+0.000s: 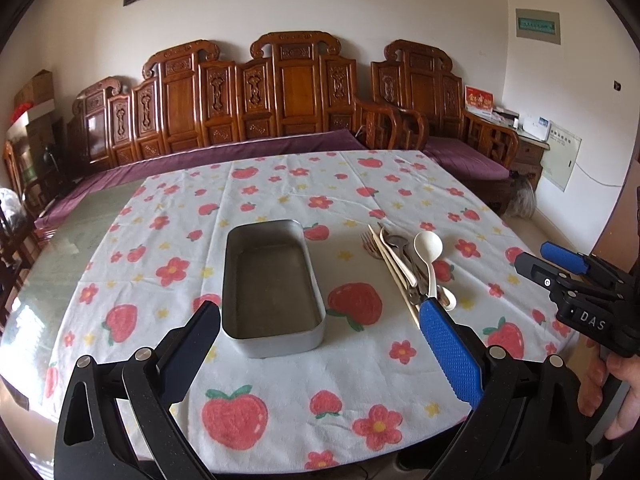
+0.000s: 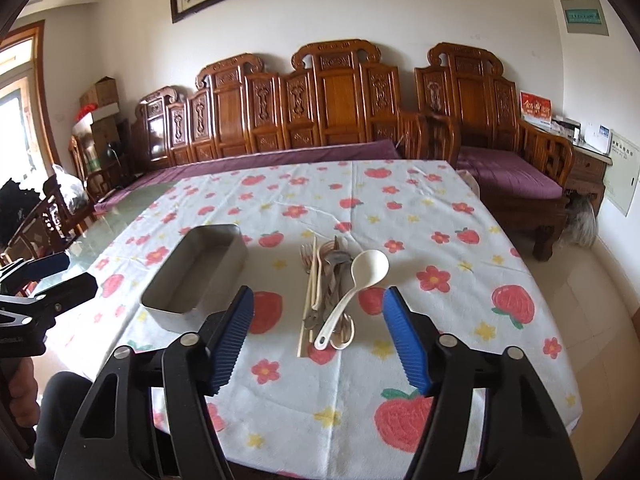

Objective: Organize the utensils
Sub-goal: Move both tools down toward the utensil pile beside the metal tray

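An empty grey metal tray (image 1: pixel 272 344) (image 2: pixel 164 312) sits on the strawberry-print tablecloth. To its right lies a pile of utensils (image 1: pixel 404 268) (image 2: pixel 328 288): a white ladle-shaped spoon (image 1: pixel 429 246) (image 2: pixel 370 266), pale chopsticks (image 2: pixel 310 292), forks (image 1: pixel 370 244) and metal spoons. My left gripper (image 1: pixel 320 312) is open and empty, held above the near end of the tray. My right gripper (image 2: pixel 318 300) is open and empty, held above the near end of the pile. The right gripper also shows at the right edge of the left wrist view (image 1: pixel 544 260).
The tablecloth (image 1: pixel 280 400) (image 2: pixel 440 240) covers a glass-topped table whose bare part (image 1: pixel 80 232) lies on the left. A carved wooden bench with purple cushions (image 1: pixel 248 148) runs behind the table. The table's right edge drops to a tiled floor (image 2: pixel 600 280).
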Tool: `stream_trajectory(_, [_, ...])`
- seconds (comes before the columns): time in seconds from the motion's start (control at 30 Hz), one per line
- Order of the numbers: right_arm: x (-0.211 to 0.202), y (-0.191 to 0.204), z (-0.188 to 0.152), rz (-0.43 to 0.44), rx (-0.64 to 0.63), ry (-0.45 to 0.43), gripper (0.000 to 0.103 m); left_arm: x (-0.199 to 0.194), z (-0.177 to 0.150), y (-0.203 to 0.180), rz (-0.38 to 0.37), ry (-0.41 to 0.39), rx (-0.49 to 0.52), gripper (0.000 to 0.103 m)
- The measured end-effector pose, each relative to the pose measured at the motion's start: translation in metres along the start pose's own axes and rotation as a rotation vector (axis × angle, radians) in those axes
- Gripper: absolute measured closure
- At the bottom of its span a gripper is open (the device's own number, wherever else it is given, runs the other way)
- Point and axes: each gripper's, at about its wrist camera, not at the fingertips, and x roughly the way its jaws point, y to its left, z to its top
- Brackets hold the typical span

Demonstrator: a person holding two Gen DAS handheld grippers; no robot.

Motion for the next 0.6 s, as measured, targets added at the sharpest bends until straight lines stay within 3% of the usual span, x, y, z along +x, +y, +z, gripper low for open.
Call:
stream_trajectory(0.2, [0.036,-0.008,-0.002,-0.013,-0.017,0.056,0.054,0.027,0.003,0.000,-0.011,0.025,0.017,0.006])
stream_trajectory(0.33, [0.072,-0.020,-0.011,-0.016,-0.025,0.138,0.064,0.040,0.005,0.000,-0.024,0.037,0.009,0.006])
stream_trajectory(0.6, [0.117,-0.037,-0.018,0.004,0.008,0.227,0.065,0.076,0.005,-0.009,-0.074,0.088,0.015,0.007])
